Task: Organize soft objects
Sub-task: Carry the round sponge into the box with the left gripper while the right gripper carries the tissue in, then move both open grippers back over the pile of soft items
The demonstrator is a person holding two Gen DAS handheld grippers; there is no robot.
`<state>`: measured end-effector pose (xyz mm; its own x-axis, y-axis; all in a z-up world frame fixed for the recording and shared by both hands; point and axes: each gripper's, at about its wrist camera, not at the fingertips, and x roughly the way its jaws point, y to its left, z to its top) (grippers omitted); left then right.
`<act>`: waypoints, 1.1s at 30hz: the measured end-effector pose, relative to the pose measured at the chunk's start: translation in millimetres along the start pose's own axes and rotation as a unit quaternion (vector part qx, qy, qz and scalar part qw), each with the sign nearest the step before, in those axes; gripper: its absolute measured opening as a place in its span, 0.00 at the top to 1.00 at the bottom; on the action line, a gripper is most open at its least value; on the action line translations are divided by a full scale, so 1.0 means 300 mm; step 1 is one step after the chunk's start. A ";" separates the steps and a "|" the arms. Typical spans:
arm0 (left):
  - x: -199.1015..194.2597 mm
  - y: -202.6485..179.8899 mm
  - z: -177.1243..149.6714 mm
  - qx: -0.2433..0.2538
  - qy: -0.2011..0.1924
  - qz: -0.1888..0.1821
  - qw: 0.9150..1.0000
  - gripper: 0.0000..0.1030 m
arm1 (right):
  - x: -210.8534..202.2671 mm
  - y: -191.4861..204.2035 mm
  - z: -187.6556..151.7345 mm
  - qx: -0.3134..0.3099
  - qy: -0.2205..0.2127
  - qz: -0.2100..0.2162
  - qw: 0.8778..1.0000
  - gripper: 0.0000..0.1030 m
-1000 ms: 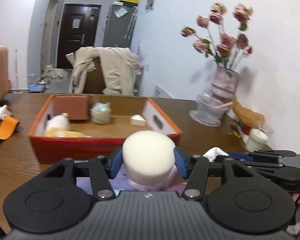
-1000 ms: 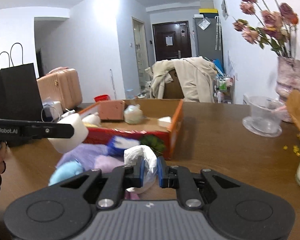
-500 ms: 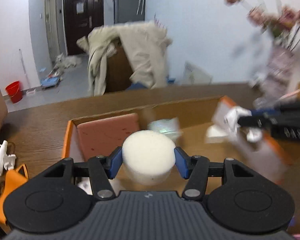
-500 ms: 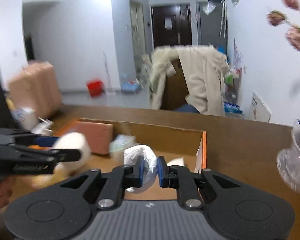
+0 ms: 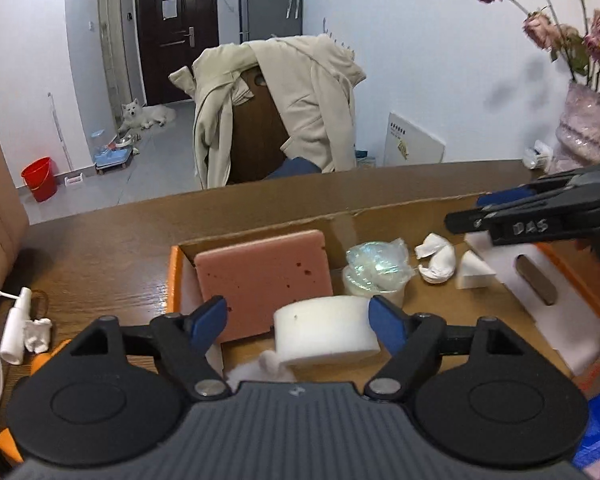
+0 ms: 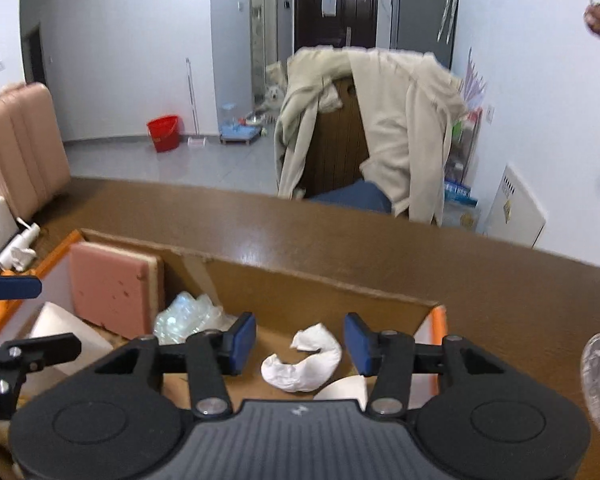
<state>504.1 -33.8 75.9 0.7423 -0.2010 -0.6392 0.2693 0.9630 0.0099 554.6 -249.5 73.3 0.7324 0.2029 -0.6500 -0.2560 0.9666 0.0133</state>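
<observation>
Soft foam disc (image 5: 326, 330), white and round, sits between the blue pads of my left gripper (image 5: 300, 322); its jaws have just been opening and now stand wide, with a clear gap on the left side of the disc, while the right pad is at its edge, contact or not I cannot tell. The disc lies low in the cardboard box (image 5: 380, 210), near its front left, in front of a pink sponge block (image 5: 264, 276) that leans against the box's far left corner. Beside that block is a crinkled clear plastic bundle (image 5: 376, 270).

My right gripper (image 6: 300, 344) hangs over the right part of the box, its jaws also just opened, standing moderately apart. Between them, lower down on the box floor, lies a crumpled white tissue wad (image 6: 304, 362), free of both pads. A white foam wedge (image 5: 474, 276) rests by the box's right wall. The box stands on a brown wooden tabletop (image 6: 380, 236).
</observation>
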 end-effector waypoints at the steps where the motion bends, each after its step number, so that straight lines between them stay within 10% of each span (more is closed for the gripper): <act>1: -0.020 -0.001 0.009 -0.002 -0.001 -0.002 1.000 0.20 | -0.042 -0.006 0.006 -0.001 -0.008 -0.001 1.000 0.53; 9: -0.177 -0.010 0.015 -0.028 0.002 -0.006 1.000 0.06 | -0.445 -0.006 0.005 -0.012 -0.075 -0.005 0.997 0.48; 18: -0.638 -0.059 -0.076 -0.021 -0.106 0.004 0.994 0.02 | -0.863 0.030 -0.205 -0.024 -0.140 -0.001 0.990 0.34; 33: -1.104 -0.235 -0.880 -0.041 -0.184 -0.013 0.982 0.00 | -1.176 0.297 -1.007 -0.015 -0.201 0.032 0.979 0.19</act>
<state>77.3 12.3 83.9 0.9114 -0.2632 -0.3162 0.2528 0.9647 -0.0743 82.9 -282.2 74.2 0.9021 0.3136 -0.2964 -0.3229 0.9463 0.0186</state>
